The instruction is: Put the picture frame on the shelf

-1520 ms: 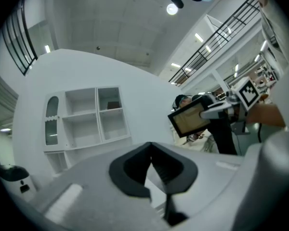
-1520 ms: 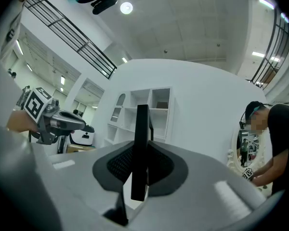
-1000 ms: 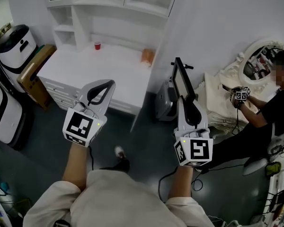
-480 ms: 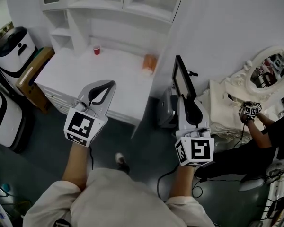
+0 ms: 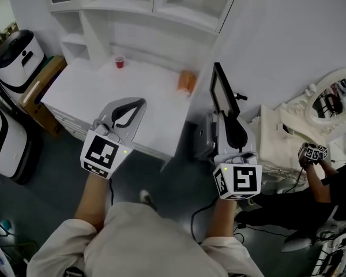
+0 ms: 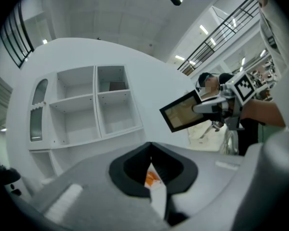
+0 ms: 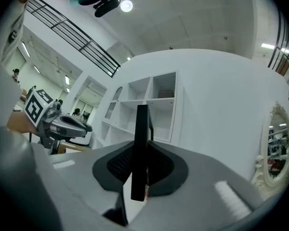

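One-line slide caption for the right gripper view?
Right gripper clamps black picture frame edge-on, white shelf unit ahead.

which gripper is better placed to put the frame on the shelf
Right: the right gripper grips the picture frame and faces the shelf; the left gripper is shut and empty.

My head camera is looking steeply down from above toward the white shelf unit (image 5: 127, 4). My two gripper cameras are riding close behind their jaws, facing level, both taking in that same unit.

The picture frame (image 5: 222, 91) has a smooth, matt black rim. The shelf (image 5: 132, 6) and desk (image 5: 98, 88) look smooth, white and painted.
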A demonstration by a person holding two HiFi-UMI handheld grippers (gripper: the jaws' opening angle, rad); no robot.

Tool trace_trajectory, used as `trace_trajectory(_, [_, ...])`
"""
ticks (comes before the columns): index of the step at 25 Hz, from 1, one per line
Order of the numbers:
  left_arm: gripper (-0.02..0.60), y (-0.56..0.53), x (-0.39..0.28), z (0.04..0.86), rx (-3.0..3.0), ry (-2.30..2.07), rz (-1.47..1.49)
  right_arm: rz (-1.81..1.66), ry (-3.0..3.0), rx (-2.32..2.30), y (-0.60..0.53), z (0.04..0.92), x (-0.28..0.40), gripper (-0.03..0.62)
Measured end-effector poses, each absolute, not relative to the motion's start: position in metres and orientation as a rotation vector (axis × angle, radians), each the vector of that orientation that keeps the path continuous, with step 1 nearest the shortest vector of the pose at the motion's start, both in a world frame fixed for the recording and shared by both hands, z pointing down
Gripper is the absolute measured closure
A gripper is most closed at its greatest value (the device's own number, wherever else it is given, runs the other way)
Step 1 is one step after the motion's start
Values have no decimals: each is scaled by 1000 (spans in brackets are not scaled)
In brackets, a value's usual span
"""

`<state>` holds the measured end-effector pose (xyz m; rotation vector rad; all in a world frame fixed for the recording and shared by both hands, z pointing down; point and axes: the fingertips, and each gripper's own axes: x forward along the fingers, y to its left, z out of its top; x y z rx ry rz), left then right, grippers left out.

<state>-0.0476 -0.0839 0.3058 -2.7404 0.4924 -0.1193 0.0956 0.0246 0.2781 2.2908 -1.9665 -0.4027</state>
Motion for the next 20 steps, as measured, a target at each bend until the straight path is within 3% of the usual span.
trace_trajectory(20, [577, -183, -8, 298, -2740, 600, -80, -580, -2006, 2137, -93, 234, 143, 540])
